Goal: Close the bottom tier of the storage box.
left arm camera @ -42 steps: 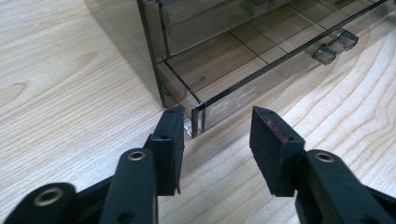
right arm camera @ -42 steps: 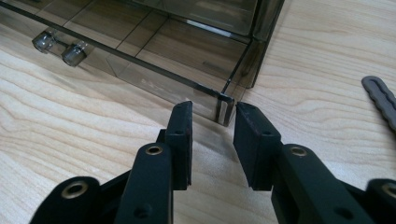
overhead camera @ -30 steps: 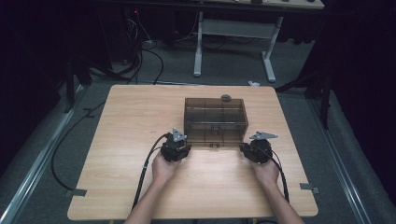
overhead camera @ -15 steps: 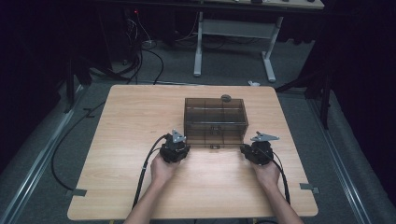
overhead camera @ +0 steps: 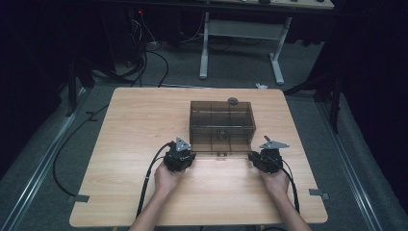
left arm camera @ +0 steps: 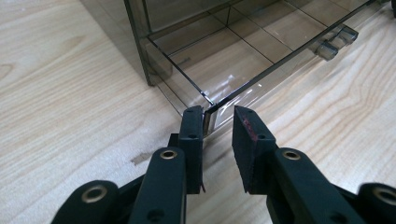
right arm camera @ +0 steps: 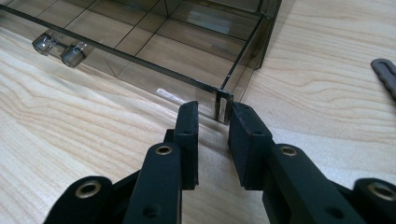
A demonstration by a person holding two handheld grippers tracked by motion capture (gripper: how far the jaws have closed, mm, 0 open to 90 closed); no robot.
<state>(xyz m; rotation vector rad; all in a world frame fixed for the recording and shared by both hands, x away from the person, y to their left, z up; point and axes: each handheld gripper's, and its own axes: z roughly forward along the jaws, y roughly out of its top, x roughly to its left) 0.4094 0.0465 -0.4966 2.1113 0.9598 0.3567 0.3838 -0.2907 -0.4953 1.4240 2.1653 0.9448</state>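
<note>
A smoky clear plastic box (overhead camera: pixel 221 122) with inner dividers stands mid-table, and a low front section of it lies on the wood. That section carries two clear latches (left arm camera: pixel 336 39) (right arm camera: pixel 58 49). My left gripper (overhead camera: pixel 189 153) (left arm camera: pixel 218 116) sits at the section's front-left corner. Its jaw tips are closed on the corner, one on the side wall and one on the front wall. My right gripper (overhead camera: pixel 253 155) (right arm camera: pixel 214 112) is at the front-right corner. One pad touches that corner and the other stands a little off it.
The wooden table (overhead camera: pixel 144 115) has bare surface on both sides of the box and in front of it. A small dark round thing (overhead camera: pixel 233 101) sits at the box's back edge. A dark ridged strip (right arm camera: pixel 385 74) lies right of the box. Cables trail from both grippers toward the front edge.
</note>
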